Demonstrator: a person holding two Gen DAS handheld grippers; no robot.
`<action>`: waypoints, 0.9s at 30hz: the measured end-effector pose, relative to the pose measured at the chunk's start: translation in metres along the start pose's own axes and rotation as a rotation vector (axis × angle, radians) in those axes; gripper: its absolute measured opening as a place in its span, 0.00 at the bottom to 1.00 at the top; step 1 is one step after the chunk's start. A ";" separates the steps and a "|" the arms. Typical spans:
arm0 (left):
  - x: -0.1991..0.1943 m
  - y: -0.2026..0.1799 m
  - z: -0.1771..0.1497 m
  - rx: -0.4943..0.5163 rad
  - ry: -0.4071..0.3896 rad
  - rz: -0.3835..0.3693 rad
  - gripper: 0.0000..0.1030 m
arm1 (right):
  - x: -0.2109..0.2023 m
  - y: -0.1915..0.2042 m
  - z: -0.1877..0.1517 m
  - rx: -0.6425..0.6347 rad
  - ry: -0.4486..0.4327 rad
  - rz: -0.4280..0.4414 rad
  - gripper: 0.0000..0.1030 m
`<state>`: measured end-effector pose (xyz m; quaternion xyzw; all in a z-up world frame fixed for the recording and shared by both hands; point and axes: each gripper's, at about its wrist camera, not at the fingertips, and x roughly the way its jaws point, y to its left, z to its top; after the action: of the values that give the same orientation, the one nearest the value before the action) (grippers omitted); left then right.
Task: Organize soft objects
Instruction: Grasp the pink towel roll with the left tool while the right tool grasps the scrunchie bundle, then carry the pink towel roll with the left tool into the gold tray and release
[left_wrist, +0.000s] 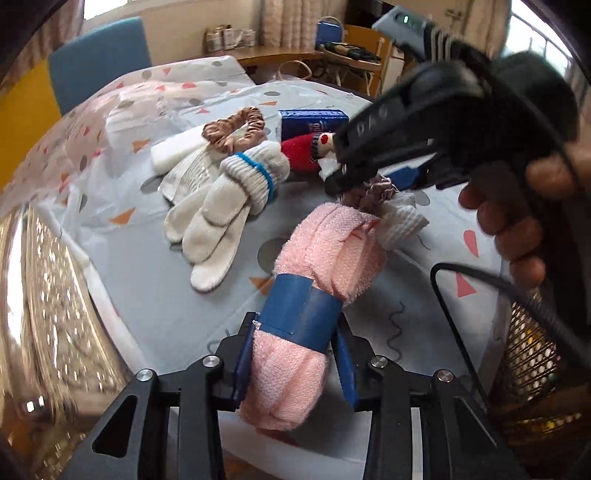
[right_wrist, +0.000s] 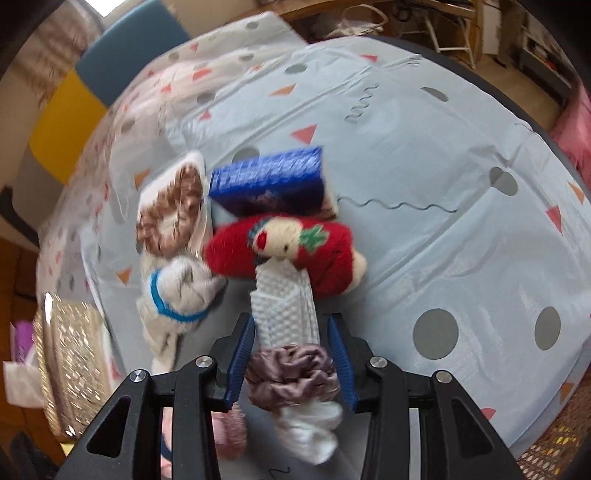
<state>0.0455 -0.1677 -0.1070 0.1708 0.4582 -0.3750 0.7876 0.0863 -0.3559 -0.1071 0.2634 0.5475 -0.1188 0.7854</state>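
Note:
My left gripper (left_wrist: 295, 343) is shut on a rolled pink towel (left_wrist: 325, 266) with a blue paper band, held just above the table. My right gripper (right_wrist: 291, 332) is open; a white waffle cloth (right_wrist: 286, 306) threaded through a mauve scrunchie (right_wrist: 291, 373) lies between its jaws. In the left wrist view the right gripper (left_wrist: 343, 177) hovers over that scrunchie (left_wrist: 373, 192). White knit gloves (left_wrist: 221, 206), a brown scrunchie (left_wrist: 236, 129), a red Santa sock (right_wrist: 280, 243), a white sponge (left_wrist: 177, 151) and a blue tissue pack (right_wrist: 269, 181) lie behind.
The round table has a light blue patterned cloth (right_wrist: 424, 184). A gold woven basket (right_wrist: 70, 362) stands at the left edge, a black mesh basket (left_wrist: 532, 362) at the right. A blue and yellow chair (left_wrist: 99, 62) stands behind the table.

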 end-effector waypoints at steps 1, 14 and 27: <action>-0.001 0.000 0.000 -0.012 0.007 -0.003 0.38 | 0.005 0.003 -0.002 -0.023 0.021 -0.018 0.40; -0.032 0.018 0.023 -0.156 -0.033 -0.010 0.37 | 0.011 0.023 -0.014 -0.180 0.014 -0.181 0.30; -0.091 0.099 0.104 -0.366 -0.219 0.062 0.36 | 0.015 0.043 -0.020 -0.298 -0.005 -0.250 0.29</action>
<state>0.1542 -0.1266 0.0169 -0.0028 0.4247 -0.2776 0.8617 0.0963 -0.3080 -0.1144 0.0738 0.5854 -0.1335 0.7963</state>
